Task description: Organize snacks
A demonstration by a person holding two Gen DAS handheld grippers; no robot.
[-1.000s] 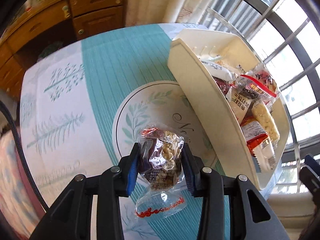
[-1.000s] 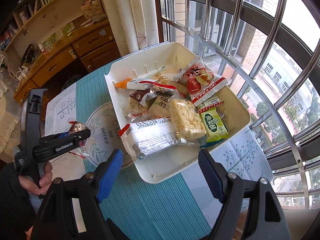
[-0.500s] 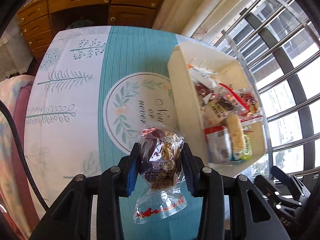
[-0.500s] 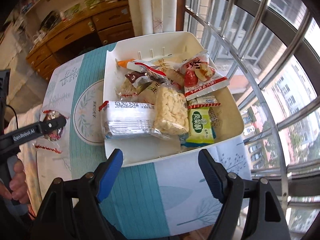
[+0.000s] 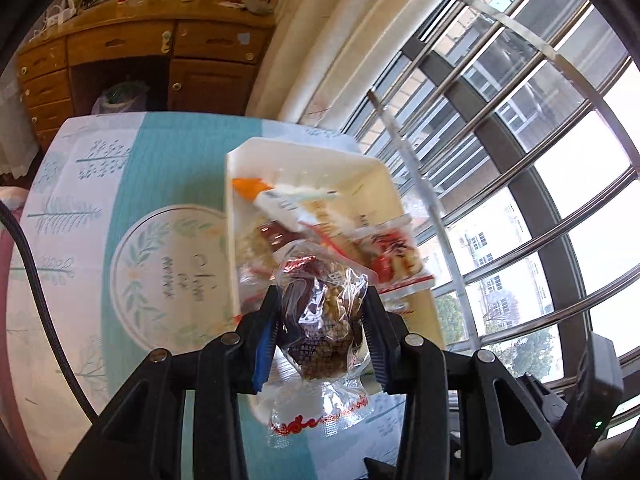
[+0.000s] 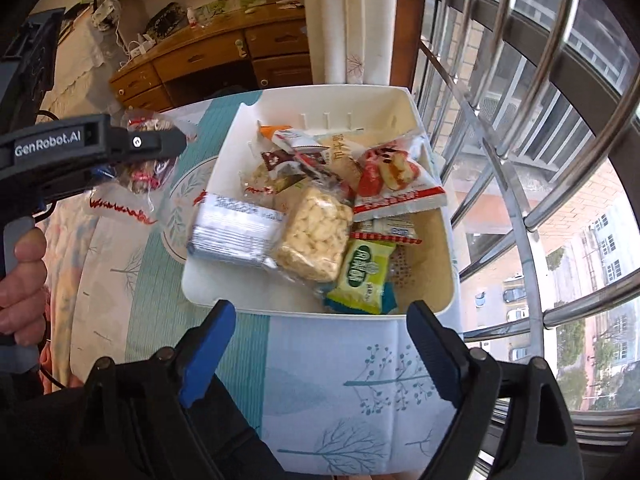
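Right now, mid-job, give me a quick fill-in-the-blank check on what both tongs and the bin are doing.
1. The left tongs are shut on a clear-wrapped ____ snack.
2. The right tongs hold ____, their jaws opening.
3. The other snacks lie inside a ____ bin.
4. The green packet lies near the bin's wall that is ____ to the right tongs.

Missing words: nut; nothing; white; nearest

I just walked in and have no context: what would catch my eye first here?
The left gripper pinches a clear-wrapped nut snack, raised beside the white bin. That bin sits on the tablecloth by the barred window, piled with packets. The right gripper hangs empty near it, jaws opening.
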